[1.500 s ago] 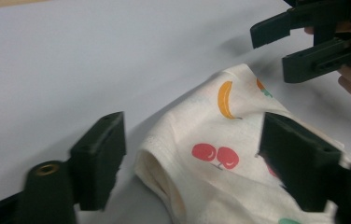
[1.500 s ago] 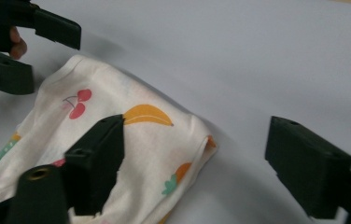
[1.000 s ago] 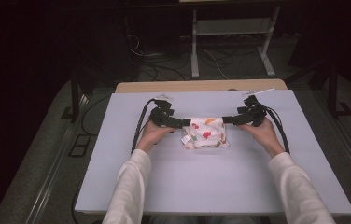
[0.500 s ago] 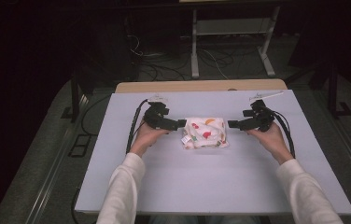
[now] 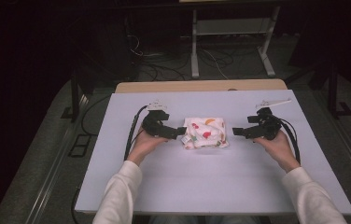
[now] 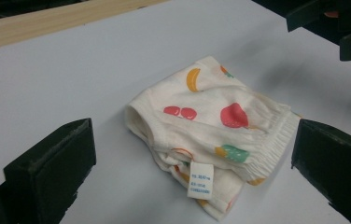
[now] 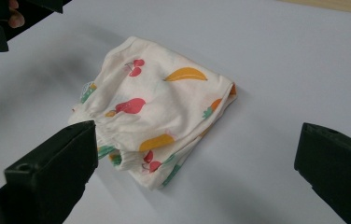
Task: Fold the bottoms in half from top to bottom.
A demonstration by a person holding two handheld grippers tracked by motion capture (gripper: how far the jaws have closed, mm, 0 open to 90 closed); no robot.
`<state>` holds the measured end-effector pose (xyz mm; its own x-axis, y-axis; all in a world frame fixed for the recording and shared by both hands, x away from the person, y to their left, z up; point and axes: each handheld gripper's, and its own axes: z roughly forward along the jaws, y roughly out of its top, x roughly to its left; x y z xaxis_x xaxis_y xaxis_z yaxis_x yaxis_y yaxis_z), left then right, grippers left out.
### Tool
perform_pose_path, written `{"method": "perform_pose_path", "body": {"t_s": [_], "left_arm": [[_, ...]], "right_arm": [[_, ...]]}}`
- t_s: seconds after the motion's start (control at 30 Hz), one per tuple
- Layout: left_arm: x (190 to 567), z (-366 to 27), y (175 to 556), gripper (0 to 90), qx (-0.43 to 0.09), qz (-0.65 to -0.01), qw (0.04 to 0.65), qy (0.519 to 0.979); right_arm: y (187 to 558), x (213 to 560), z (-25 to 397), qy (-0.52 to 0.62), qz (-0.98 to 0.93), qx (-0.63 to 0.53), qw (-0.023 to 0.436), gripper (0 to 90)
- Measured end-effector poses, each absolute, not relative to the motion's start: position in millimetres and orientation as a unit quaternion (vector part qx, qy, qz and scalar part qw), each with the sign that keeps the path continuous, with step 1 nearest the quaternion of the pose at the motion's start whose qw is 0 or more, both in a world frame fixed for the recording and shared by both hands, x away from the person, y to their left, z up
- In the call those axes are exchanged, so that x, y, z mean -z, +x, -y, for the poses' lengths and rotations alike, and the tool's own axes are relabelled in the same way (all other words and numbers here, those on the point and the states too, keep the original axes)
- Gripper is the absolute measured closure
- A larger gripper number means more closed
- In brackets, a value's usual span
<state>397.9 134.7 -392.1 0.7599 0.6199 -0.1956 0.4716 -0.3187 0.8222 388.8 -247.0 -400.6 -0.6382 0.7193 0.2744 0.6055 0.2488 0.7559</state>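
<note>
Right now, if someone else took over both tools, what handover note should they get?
Left tool: open, empty, jaws either side of the folded garment's left edge, seemingly close to touching it.
Right tool: open, empty, apart from the garment on its right side.
The garment, white with a fruit print, lies folded into a compact bundle near the middle of the white table; its elastic waistband and care label show in the left gripper view.
Done: the folding looks finished and nothing is gripped.
Left: probably just to draw both tools clear, or tidy the loose waistband edge if a neater fold is wanted.

A folded white fruit-print garment (image 5: 205,132) lies crumpled flat at mid-table, label showing.
</note>
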Motion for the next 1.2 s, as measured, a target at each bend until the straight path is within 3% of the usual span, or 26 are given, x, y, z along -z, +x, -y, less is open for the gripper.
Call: {"method": "perform_pose_path", "body": {"t_s": [0.7, 1.2], "left_arm": [[390, -156, 358, 0.0, -0.094, -0.328, 0.493, 0.800], [413, -175, 326, 0.0, -0.097, -0.332, 0.493, 0.798]], "right_arm": [[343, 409, 264, 0.424, -0.777, -0.458, 0.082, 0.0], [315, 415, 265, 0.416, -0.781, -0.459, 0.086, 0.0]]}}
